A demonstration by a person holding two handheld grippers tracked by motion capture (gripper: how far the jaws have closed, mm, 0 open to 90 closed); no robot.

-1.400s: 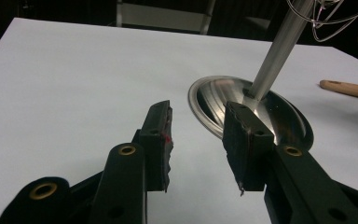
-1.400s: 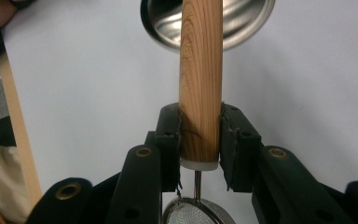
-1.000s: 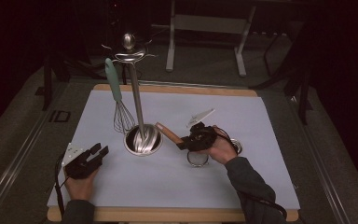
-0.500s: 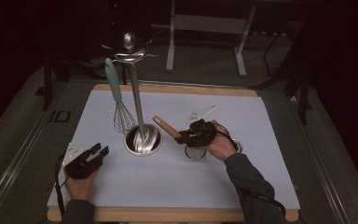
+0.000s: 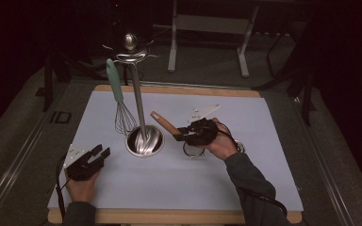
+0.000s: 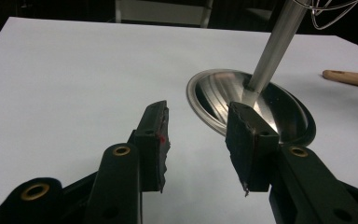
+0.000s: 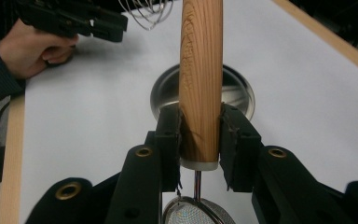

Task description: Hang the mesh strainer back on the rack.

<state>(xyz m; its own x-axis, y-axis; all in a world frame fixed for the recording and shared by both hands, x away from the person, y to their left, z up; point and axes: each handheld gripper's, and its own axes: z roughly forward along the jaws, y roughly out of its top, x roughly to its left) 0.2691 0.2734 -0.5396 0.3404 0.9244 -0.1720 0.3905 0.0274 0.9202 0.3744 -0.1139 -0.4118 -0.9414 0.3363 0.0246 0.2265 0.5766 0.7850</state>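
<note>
Right gripper (image 7: 200, 140) pinches the strainer's wooden handle (image 7: 200, 70) near the steel utensil holder (image 5: 144, 141); left gripper (image 6: 198, 140) rests, jaws spread, empty.

On your counter (image 5: 264, 141) the holder (image 5: 144, 141) sits at centre, with the whisk (image 5: 122, 113) at its eleven o'clock. Your right gripper (image 5: 183, 136) with the strainer (image 5: 167, 123) lies at its three o'clock, your left gripper (image 5: 99, 154) at eight.

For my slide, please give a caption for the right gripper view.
Right tool clamps a strainer's wooden handle above the steel holder.
</note>
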